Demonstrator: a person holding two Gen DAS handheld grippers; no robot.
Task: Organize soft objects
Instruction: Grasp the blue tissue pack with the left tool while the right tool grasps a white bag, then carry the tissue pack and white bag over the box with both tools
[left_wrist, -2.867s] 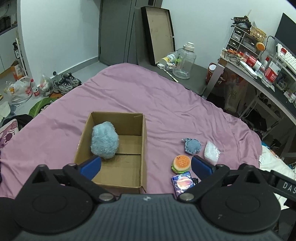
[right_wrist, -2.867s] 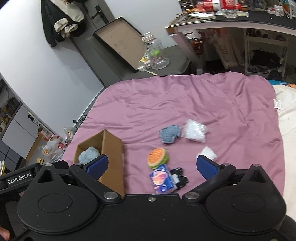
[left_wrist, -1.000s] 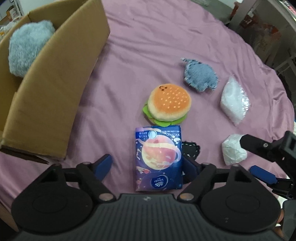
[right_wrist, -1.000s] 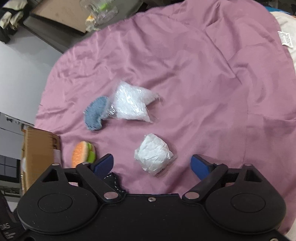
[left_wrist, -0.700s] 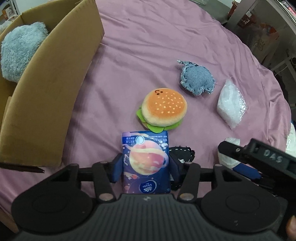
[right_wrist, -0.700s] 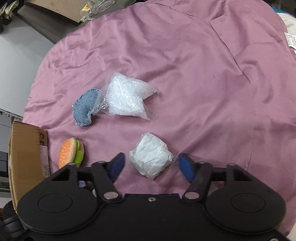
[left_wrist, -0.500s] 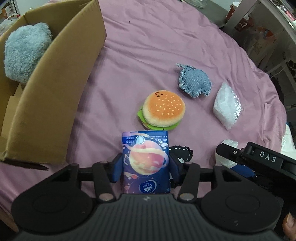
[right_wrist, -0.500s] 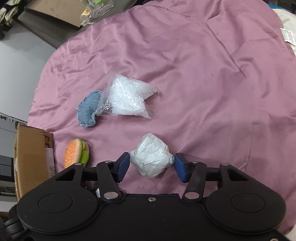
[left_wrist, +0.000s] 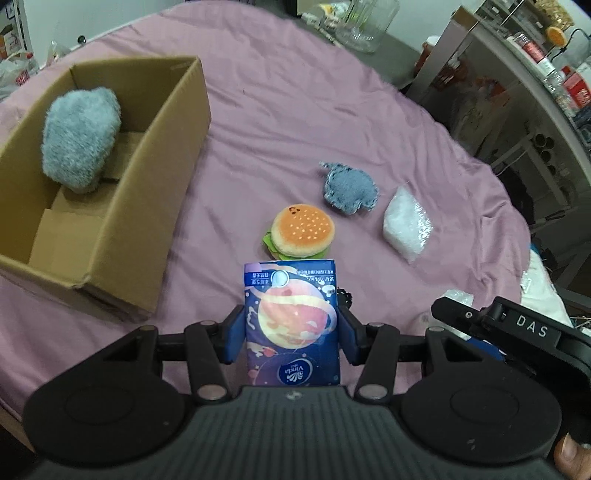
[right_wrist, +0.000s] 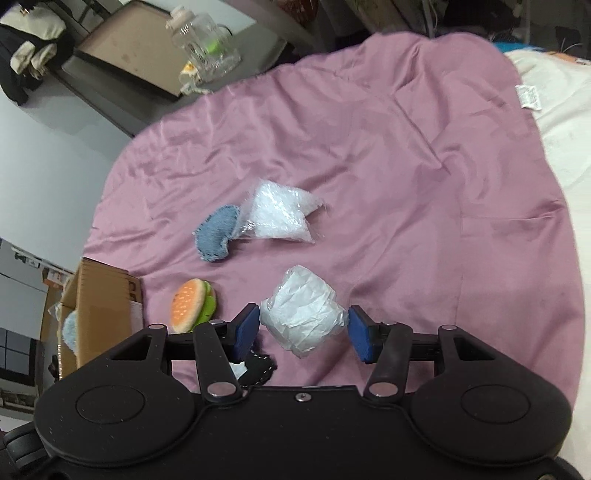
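My left gripper (left_wrist: 291, 338) is shut on a blue tissue pack with a planet print (left_wrist: 291, 325), held above the purple bedsheet (left_wrist: 277, 110). My right gripper (right_wrist: 303, 334) is shut on a crumpled white paper wad in clear wrap (right_wrist: 304, 319), lifted off the sheet. A plush burger (left_wrist: 301, 230) (right_wrist: 192, 304), a denim pouch (left_wrist: 349, 186) (right_wrist: 218, 234) and a clear bag of white filling (left_wrist: 406, 225) (right_wrist: 279, 212) lie on the sheet. The open cardboard box (left_wrist: 147, 184) at the left holds a fluffy blue-grey plush (left_wrist: 79, 138).
A small black frilled item (right_wrist: 258, 365) lies under the right gripper. Beyond the bed are a glass jar (right_wrist: 205, 44), a framed board (right_wrist: 129, 48) and a cluttered desk (left_wrist: 535, 74). White bedding (right_wrist: 554, 129) borders the sheet on the right.
Both grippers closed, the left on the tissue pack and the right on the paper wad. Both then rose, lifting their loads off the sheet.
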